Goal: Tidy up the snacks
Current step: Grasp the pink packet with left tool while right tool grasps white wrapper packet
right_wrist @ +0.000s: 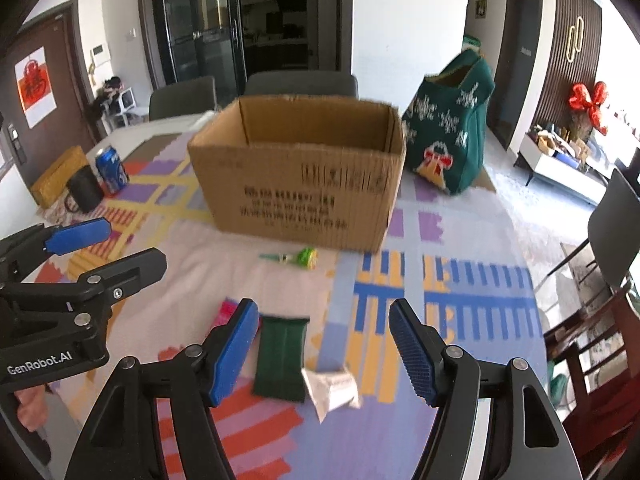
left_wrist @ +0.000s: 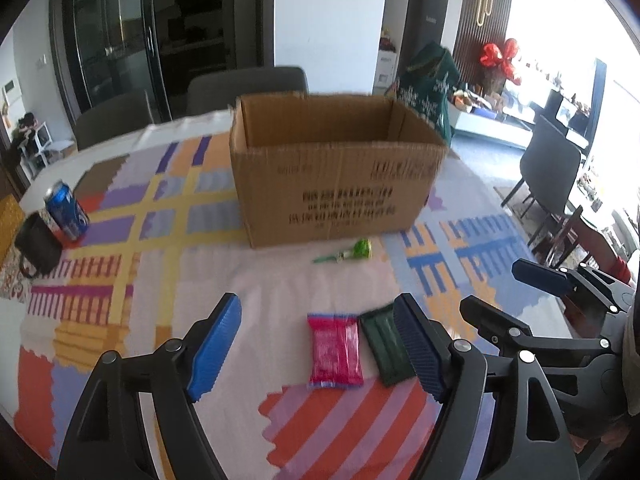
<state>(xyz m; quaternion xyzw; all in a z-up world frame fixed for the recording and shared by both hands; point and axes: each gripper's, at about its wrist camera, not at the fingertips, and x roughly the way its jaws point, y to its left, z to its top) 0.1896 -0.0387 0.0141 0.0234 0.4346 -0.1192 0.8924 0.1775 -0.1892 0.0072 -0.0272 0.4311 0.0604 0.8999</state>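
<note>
Snacks lie on the bench before the box (left_wrist: 336, 168): pink pack (left_wrist: 335, 350), green pack (right_wrist: 280, 358), white wrapper (right_wrist: 332, 392), lollipop (left_wrist: 352, 252). Left hand-held gripper (left_wrist: 320, 352) and right hand-held gripper (right_wrist: 324, 350) both gape empty.

I'm looking at a matt corrugated cardboard box (right_wrist: 296, 184) on a woven-looking patterned cloth (right_wrist: 440, 248). The pink packet (left_wrist: 335, 350) is shining like glossy plastic film; my blue ribbed pads (right_wrist: 234, 350) are seeming rubbery, perhaps.
</note>
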